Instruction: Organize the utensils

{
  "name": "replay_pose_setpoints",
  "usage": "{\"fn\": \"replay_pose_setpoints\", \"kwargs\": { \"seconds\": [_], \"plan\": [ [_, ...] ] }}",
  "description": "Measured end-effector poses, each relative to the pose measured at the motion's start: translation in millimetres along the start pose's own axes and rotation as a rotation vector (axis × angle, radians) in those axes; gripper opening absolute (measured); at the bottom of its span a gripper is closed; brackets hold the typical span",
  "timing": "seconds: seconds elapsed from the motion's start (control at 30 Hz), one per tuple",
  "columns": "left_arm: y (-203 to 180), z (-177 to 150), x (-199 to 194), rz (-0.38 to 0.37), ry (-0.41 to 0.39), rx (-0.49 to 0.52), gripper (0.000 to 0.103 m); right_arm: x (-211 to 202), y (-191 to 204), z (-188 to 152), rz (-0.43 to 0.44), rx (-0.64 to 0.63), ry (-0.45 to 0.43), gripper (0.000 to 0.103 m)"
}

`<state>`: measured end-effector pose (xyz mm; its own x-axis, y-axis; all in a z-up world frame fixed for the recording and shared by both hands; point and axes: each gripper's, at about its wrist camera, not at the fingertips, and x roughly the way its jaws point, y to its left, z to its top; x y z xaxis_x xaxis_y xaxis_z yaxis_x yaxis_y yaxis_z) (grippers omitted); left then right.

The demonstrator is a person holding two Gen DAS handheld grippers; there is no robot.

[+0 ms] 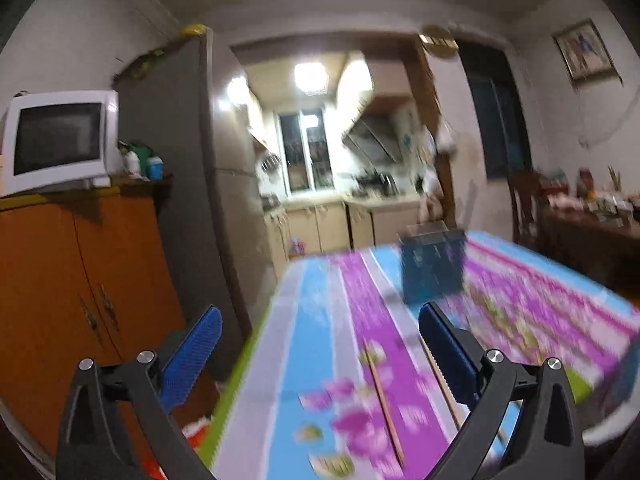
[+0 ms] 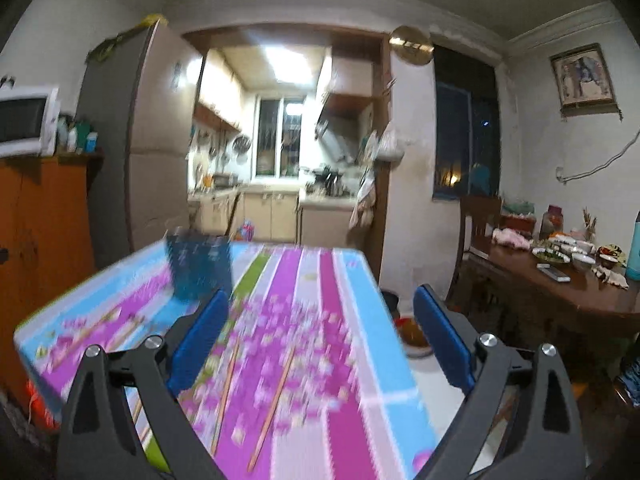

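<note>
While both views are smearing with blur, the following items are showing.

Left gripper (image 1: pixel 320 354): jaws standing wide apart, nothing between the blue pads (image 1: pixel 192 360); it is hanging over the near left part of the worktop (image 1: pixel 304 320), which is wearing a striped floral cloth in pink, blue and green.

Right gripper (image 2: pixel 318 338): jaws likewise spread wide and gripping nothing, hovering over the near right part of the same worktop.

Chopsticks: thin wooden sticks are lying loose on the cloth. In the left wrist view, one stick (image 1: pixel 386 408) is lying between the jaws and another (image 1: pixel 440 384) is running just beside the right-hand pad. In the right wrist view, two sticks (image 2: pixel 272 404) are lying between the jaws, and further sticks (image 2: pixel 120 330) are lying left of them, apart from one another.

Blue holder (image 1: pixel 434 266): a dark blue upright container is standing toward the far end of the worktop, well apart from both grippers; its contents are too blurred to tell.

Surroundings: a white microwave (image 1: pixel 60 140) is sitting on an orange cabinet (image 1: pixel 80 300) at left; a lit kitchen is showing through the doorway behind; a dark wooden side table (image 2: pixel 568 292) carrying bowls and jars is standing at right.
</note>
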<state>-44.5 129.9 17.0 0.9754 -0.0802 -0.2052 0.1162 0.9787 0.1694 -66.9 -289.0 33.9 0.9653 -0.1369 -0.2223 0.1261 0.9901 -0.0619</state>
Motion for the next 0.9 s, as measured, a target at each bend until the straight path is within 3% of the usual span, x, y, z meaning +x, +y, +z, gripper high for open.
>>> {"fn": "replay_pose_setpoints", "kwargs": {
  "seconds": [0.1,0.17,0.23,0.27,0.37,0.47,0.63,0.9],
  "plan": [
    [-29,-26,-7,-0.05,0.069,0.041,0.098,-12,26,-31,0.053,-0.023,0.062,0.089],
    [-52,-43,-13,-0.071,0.102,0.078,0.098,-18,46,-49,0.08,-0.064,0.081,0.077],
    [-70,-57,-12,-0.099,0.139,0.093,0.094,-21,68,-66,0.118,-0.116,0.097,0.057],
    [-80,-64,-10,-0.143,0.167,0.094,0.083,-19,82,-75,0.147,-0.147,0.115,0.045],
    [-105,-80,-6,-0.213,0.22,0.108,0.068,-15,122,-93,0.247,-0.216,0.143,0.016],
    [-122,-92,-2,-0.257,0.243,0.129,0.059,-8,151,-106,0.313,-0.265,0.164,0.014],
    [-137,-110,4,-0.275,0.271,0.117,0.058,1,181,-120,0.343,-0.316,0.212,0.014],
    [-150,-114,21,-0.3,0.271,0.102,0.029,10,190,-130,0.322,-0.312,0.258,0.014]
  ]
}}
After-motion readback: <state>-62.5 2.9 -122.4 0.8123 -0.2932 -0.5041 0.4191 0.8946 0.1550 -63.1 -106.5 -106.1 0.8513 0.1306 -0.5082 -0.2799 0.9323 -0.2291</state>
